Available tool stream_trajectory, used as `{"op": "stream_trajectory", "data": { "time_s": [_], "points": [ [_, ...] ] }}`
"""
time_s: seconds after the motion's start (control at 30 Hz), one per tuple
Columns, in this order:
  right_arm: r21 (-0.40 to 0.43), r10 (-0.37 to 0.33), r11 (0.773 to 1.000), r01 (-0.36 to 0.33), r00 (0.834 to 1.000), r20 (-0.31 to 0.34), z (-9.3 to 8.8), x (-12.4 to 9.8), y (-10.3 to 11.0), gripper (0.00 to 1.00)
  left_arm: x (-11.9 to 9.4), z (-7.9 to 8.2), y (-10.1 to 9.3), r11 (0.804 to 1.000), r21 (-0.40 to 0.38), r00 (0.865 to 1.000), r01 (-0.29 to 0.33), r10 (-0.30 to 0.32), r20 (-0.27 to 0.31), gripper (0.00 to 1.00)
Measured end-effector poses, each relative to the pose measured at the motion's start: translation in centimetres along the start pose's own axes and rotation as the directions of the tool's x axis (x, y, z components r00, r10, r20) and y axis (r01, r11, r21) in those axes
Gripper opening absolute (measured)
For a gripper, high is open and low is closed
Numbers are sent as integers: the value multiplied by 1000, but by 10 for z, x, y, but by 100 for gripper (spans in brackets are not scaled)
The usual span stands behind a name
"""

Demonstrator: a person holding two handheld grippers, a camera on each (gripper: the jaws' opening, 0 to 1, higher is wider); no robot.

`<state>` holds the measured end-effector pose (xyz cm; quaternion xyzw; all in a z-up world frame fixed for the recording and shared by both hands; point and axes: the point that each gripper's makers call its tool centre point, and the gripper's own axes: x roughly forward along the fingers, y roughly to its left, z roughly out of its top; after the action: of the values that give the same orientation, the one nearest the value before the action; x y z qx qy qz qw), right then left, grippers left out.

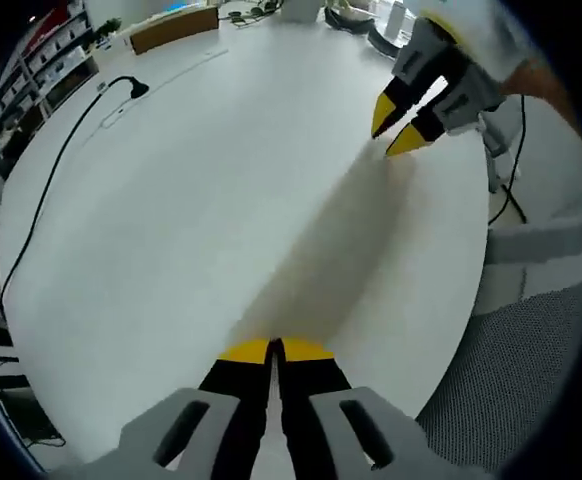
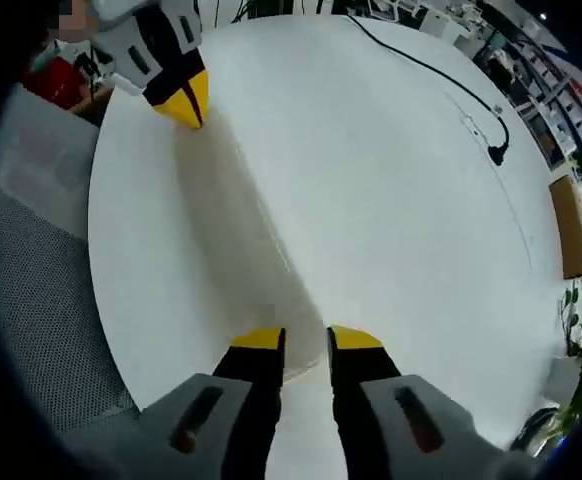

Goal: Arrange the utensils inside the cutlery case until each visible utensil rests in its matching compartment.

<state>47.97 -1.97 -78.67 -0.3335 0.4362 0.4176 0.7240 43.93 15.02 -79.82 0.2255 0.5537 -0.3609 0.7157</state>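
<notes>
the left gripper (image 1: 276,350) hangs over the white table (image 1: 201,200) with its jaws together on nothing. the right gripper (image 2: 306,338), seen at 2 o'clock in the left gripper view, has its jaws a little apart, also empty. i cannot find the case or the utensils here. i judge the utensils stiff, light and slippery; better to take each at the handle middle.
</notes>
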Motion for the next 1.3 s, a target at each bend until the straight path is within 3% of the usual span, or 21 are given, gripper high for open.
{"op": "stream_trajectory", "data": {
  "time_s": [0.03, 0.07, 0.13, 0.17, 0.2, 0.23, 0.27, 0.3, 0.4, 0.47, 0.53, 0.6, 0.67, 0.73, 0.8, 0.93, 0.97, 1.03, 1.07, 1.17, 1.3],
  "points": [
    [7, 7, 1000, -8, 1000, 26, 6, -7, 0, 33, -1, -2, -5, 998, -58, 999, 32, -33, -12, 9],
    [-4, 34, 999, -33, 999, 40, 8, -11, 3, 32, -4, 7, -7, 997, -60, 998, 53, -51, 41, 10],
    [-122, 69, 991, -56, 993, 98, 19, -17, 9, 34, -11, 18, 3, 999, 37, 995, -2, -2, 102, 14],
    [-196, 88, 978, -64, 989, 115, 23, -18, 14, 41, -12, 20, 6, 997, 73, 995, -22, 15, 101, 18],
    [-214, 98, 974, -72, 989, 115, 24, -17, 16, 51, -13, 24, 8, 990, 137, 993, -39, 24, 115, 24],
    [-234, 104, 969, -77, 989, 104, 23, -15, 18, 55, -13, 28, 8, 981, 187, 991, -47, 23, 131, 28],
    [-283, 111, 956, -80, 989, 97, 23, -13, 20, 54, -14, 31, 10, 975, 213, 989, -61, 30, 146, 31],
    [-319, 115, 944, -82, 990, 86, 22, -11, 20, 52, -13, 32, 11, 982, 178, 986, -71, 42, 161, 35],
    [-310, 137, 943, -119, 990, 37, 15, 0, 22, 56, -10, 32, 4, 989, 149, 987, -11, -12, 157, 37],
    [-332, 157, 933, -141, 987, 22, 11, 5, 24, 55, -5, 31, -4, 974, 225, 986, 14, -51, 156, 41],
    [-347, 164, 925, -157, 986, -8, 5, 13, 25, 54, 2, 24, -7, 962, 271, 992, 14, -47, 113, 43],
    [-345, 173, 923, -171, 985, -27, 1, 19, 26, 54, 7, 17, -12, 956, 289, 996, 40, -63, 70, 38],
    [-316, 199, 929, -195, 980, -19, -1, 23, 30, 55, 10, 25, -13, 953, 301, 992, 27, -64, 113, 39],
    [-331, 189, 923, -194, 981, -46, -6, 26, 30, 53, 14, 23, -11, 956, 293, 994, 29, -59, 97, 40],
    [-352, 190, 915, -198, 980, -58, -10, 28, 32, 51, 18, 22, -10, 938, 347, 994, 14, -50, 97, 42],
    [-395, 179, 898, -194, 981, -75, -14, 30, 33, 48, 24, 15, -14, 935, 352, 995, 32, -63, 77, 46],
    [-404, 171, 896, -186, 983, -74, -14, 30, 32, 45, 25, 14, -14, 931, 365, 995, 26, -58, 77, 45],
    [-413, 158, 894, -175, 985, -76, -14, 30, 30, 39, 25, 5, -13, 889, 456, 998, 34, -53, 29, 41],
    [-398, 156, 900, -176, 984, -81, -15, 31, 33, 40, 27, 2, -17, 883, 467, 997, 51, -70, 25, 41],
    [-434, 141, 884, -172, 985, -103, -18, 32, 37, 39, 30, -2, -19, 874, 484, 998, 34, -60, 37, 42],
    [-396, 167, 897, -197, 980, -110, -17, 30, 46, 39, 29, -8, -19, 869, 494, 998, 39, -53, 16, 42]
  ]
}}
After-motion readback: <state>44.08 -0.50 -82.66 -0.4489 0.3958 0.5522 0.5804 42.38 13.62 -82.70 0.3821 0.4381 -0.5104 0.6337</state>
